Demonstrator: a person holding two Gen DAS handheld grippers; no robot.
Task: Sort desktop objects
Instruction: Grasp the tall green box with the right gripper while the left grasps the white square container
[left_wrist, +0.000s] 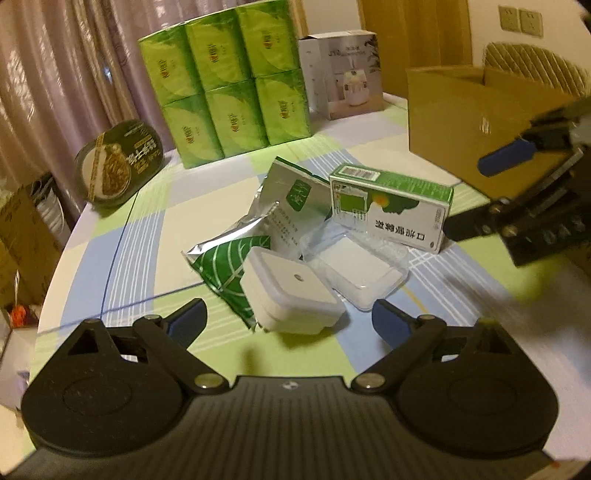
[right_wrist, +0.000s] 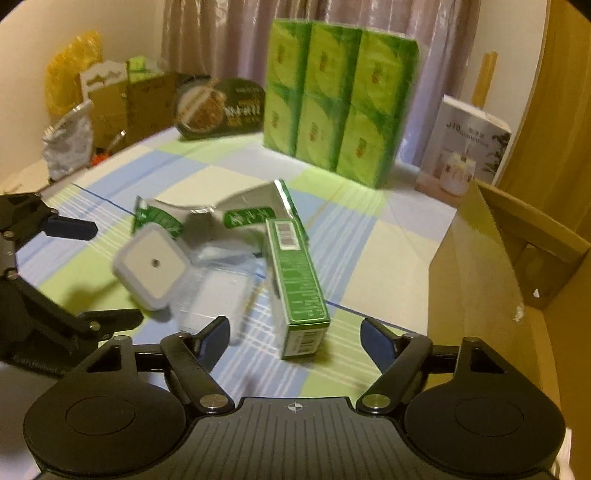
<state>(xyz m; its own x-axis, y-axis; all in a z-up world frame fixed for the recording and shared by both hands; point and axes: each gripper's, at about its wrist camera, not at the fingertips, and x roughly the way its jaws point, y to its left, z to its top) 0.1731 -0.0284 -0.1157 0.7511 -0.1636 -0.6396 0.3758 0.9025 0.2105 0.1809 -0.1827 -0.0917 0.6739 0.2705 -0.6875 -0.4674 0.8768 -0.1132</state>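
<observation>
A small pile lies mid-table: a white square plug-in device, a clear plastic case, a silver foil pouch with green leaf print and a green-and-white medicine box. My left gripper is open, its blue pads flanking the near side of the white device without touching it. My right gripper is open, and the medicine box's near end lies between its fingers with a gap on each side.
An open cardboard box stands at the right of the checked tablecloth. At the back are a green tissue multipack, a dark noodle bowl and a white appliance carton.
</observation>
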